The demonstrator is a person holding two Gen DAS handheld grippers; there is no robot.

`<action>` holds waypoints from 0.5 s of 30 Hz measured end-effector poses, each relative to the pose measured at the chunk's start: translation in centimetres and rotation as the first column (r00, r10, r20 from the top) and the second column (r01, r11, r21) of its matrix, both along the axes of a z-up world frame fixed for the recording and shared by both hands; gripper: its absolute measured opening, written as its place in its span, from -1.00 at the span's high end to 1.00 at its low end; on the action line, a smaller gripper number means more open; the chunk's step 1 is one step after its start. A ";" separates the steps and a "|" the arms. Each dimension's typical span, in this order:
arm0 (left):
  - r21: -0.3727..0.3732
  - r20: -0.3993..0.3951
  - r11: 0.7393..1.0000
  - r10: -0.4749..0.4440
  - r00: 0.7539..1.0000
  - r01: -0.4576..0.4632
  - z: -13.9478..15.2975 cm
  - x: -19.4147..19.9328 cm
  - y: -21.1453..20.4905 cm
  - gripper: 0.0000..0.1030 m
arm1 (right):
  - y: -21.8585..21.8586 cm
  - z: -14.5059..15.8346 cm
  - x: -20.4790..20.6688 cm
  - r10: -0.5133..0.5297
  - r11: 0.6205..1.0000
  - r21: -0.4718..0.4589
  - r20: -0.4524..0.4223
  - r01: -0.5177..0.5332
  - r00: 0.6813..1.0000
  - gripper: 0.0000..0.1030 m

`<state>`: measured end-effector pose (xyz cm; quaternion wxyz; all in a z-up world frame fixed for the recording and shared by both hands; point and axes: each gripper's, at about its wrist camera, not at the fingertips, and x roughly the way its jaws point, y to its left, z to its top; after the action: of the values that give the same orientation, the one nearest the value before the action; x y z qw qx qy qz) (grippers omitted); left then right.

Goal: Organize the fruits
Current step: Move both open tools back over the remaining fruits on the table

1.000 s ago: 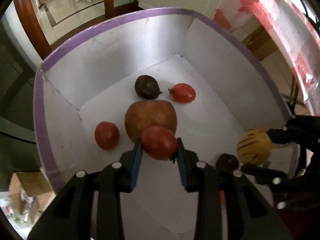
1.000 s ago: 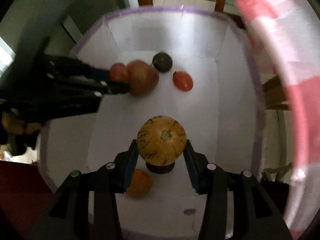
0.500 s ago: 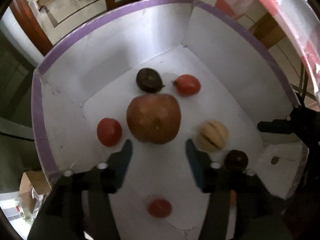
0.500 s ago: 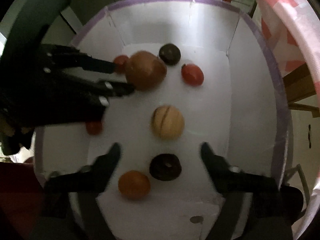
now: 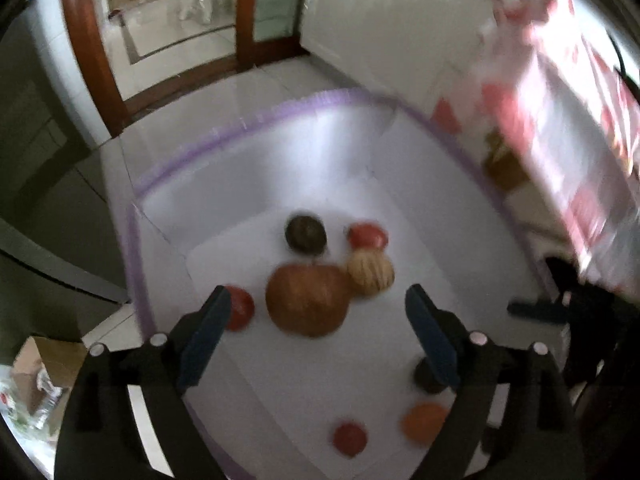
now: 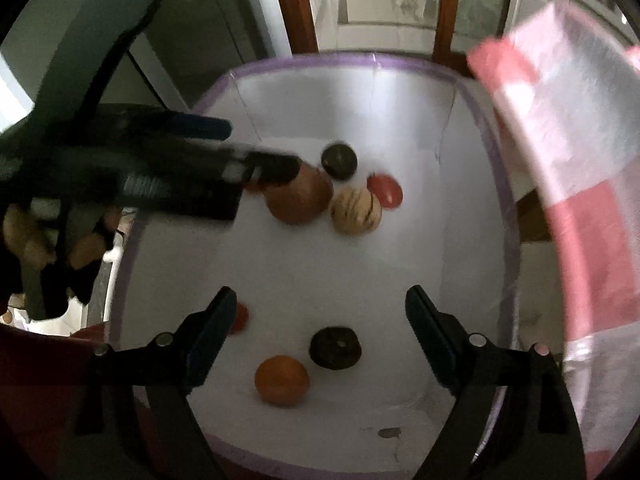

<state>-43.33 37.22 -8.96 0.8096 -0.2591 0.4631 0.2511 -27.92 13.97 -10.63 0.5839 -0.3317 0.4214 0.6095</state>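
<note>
White box (image 6: 472, 216) (purple rim) and 8 fruits: no legible writing.

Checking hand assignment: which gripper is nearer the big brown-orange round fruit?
Left. The left gripper hangs right over the big brown-orange round fruit; the right gripper sits back above the box's near end.

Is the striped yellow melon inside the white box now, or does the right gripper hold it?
Inside: striped melon lies on the box floor; right gripper is open.
</note>
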 end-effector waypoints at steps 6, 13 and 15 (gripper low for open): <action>0.183 0.170 0.978 0.066 0.983 -0.098 8.4 1.0 1.5 -0.87 | -1.8 6.3 0.4 0.008 0.979 0.202 -0.061 0.005 0.998 -0.65; 0.357 0.366 0.930 -0.060 0.929 -0.080 17.7 6.1 -2.4 -0.97 | -8.0 16.3 5.1 -0.106 0.834 0.523 -0.158 0.174 0.982 -0.70; 0.368 0.394 0.929 -0.123 0.911 -0.033 18.7 8.7 -3.9 -0.97 | -10.3 18.1 7.1 -0.198 0.779 0.573 -0.162 0.256 0.967 -0.70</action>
<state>-34.67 33.31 9.79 0.9282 -0.1394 0.2334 0.2539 -20.82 3.70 7.45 0.7065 -0.0522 0.2750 0.6499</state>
